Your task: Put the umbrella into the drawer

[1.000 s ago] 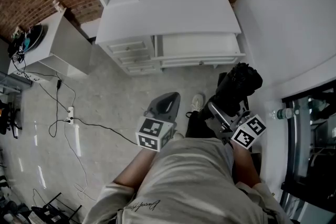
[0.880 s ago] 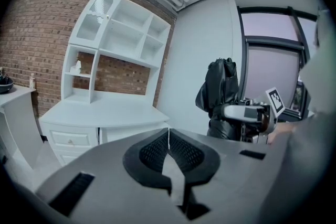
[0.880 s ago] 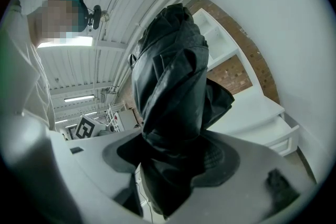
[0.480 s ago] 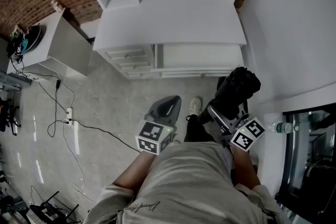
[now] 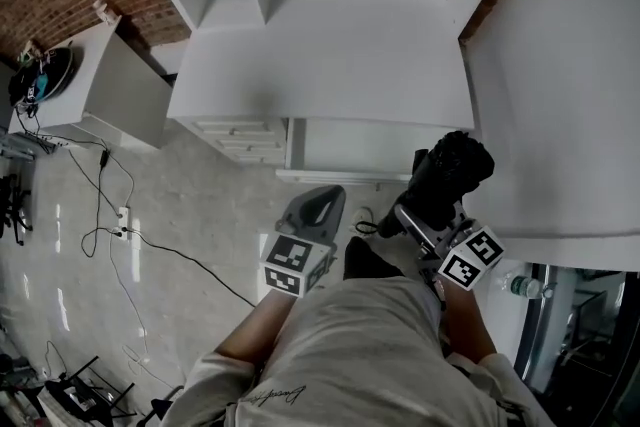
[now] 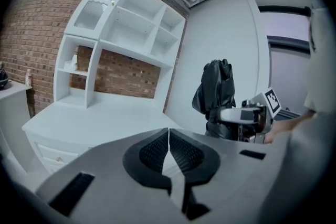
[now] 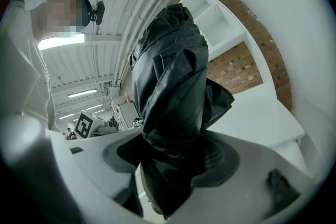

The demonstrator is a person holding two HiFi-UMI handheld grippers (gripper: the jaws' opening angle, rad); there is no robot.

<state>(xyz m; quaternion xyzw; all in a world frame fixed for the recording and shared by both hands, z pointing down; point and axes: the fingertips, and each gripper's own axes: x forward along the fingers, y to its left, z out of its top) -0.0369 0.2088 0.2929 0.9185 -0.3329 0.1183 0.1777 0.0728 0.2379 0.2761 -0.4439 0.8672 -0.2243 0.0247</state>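
Two grippers face the white counter point(image 5: 330, 45). On the right gripper point(image 7: 173, 152) the fingers clamp the folded black umbrella point(image 7: 168, 71) and hold it upright ahead of the person, probably to feed it into the wide drawer point(image 5: 365, 153), which seems pulled out. The left gripper point(image 6: 168, 132) is empty, fingers pressed together, likely spare for the drawer.

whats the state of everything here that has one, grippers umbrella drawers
left gripper: shut, nothing between its jaws
right gripper: shut on the umbrella
umbrella: folded, held in the right gripper, not yet in a drawer
wide drawer: looks pulled open under the desk top
small drawers: closed
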